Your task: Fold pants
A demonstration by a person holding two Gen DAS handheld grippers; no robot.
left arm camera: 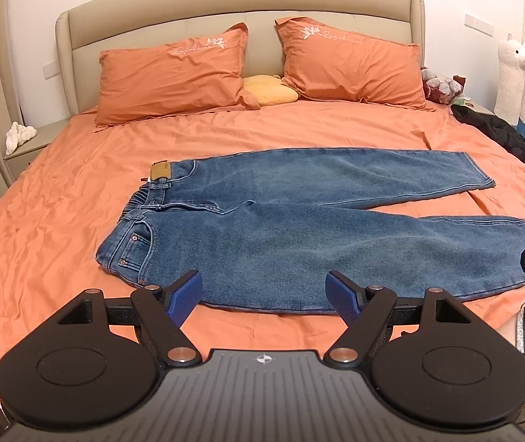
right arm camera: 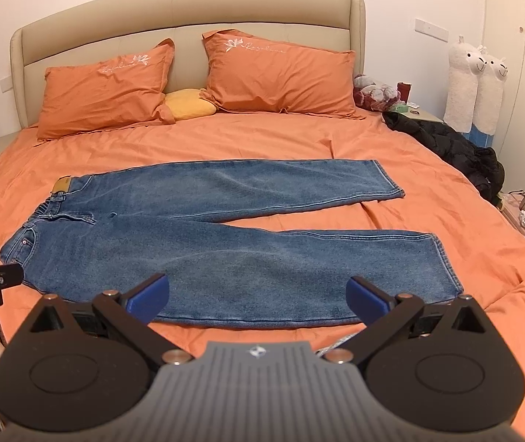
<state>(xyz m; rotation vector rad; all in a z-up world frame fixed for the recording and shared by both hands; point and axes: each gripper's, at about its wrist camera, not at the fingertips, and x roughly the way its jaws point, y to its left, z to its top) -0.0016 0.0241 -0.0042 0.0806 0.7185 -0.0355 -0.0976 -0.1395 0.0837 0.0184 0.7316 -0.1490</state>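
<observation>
Left wrist view has the jeans (left arm camera: 299, 221) flat mid-frame on the orange bed (left arm camera: 59, 202), left gripper (left arm camera: 264, 296) and right gripper (right arm camera: 258, 296) both wide open and empty; denim looks heavy-ish but floppy, so I'd pinch the waistband and a hem.

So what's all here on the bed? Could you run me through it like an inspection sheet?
Surface: bed, orange sheet, wrinkled.
Job's things: jeans spread flat, unfolded, legs apart, waist to the left.
Clutter: two orange pillows, yellow cushion, black jacket at the bed's right edge.
Grippers: left gripper and right gripper both open, hovering by the near leg, holding nothing.
Cables: nothing seen.
Surroundings: beige headboard, alpaca plush toys, nightstands.
</observation>
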